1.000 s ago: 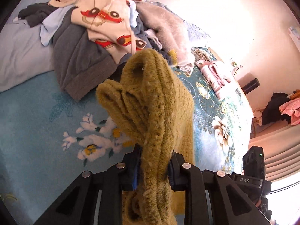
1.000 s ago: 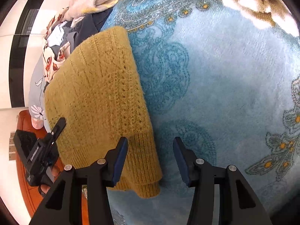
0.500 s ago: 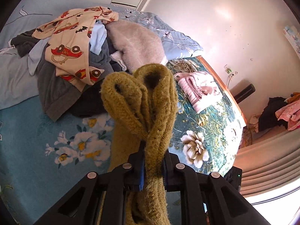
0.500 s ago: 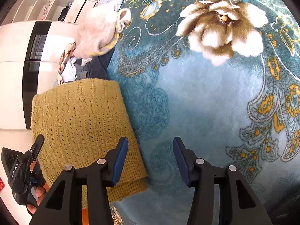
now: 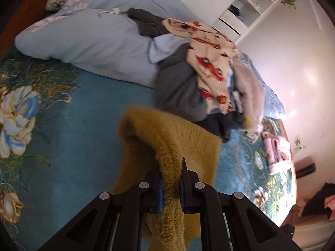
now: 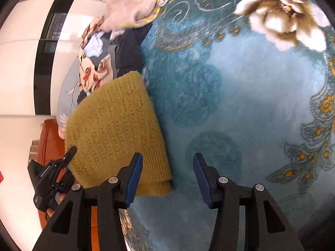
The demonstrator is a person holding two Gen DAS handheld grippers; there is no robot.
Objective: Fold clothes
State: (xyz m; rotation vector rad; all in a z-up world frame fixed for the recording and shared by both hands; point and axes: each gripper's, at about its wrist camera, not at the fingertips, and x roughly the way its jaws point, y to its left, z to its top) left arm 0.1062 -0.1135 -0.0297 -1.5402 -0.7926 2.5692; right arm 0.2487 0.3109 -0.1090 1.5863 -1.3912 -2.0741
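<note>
A mustard-yellow knitted sweater point(image 5: 184, 142) lies folded on the teal flowered bedspread point(image 5: 83, 125). My left gripper point(image 5: 170, 186) is shut on its near edge, lifting a ridge of knit between the blue pads. In the right wrist view the same sweater point(image 6: 117, 129) lies left of centre, with the left gripper point(image 6: 69, 154) at its far-left edge. My right gripper point(image 6: 167, 175) hovers open above the bedspread point(image 6: 240, 96) beside the sweater's ribbed hem, nothing between its fingers.
A heap of unfolded clothes point(image 5: 201, 73) sits behind the sweater: grey tops, a cream car-print piece, a fuzzy grey-pink garment point(image 6: 136, 2). A pale blue pillow point(image 5: 88, 41) lies at the back left. Folded pink clothing point(image 5: 276, 150) rests near the right bed edge.
The left gripper swung and rolled with the sweater's edge, so the bunched knit now spreads flatter over the bed. The right gripper rose slightly and stayed open.
</note>
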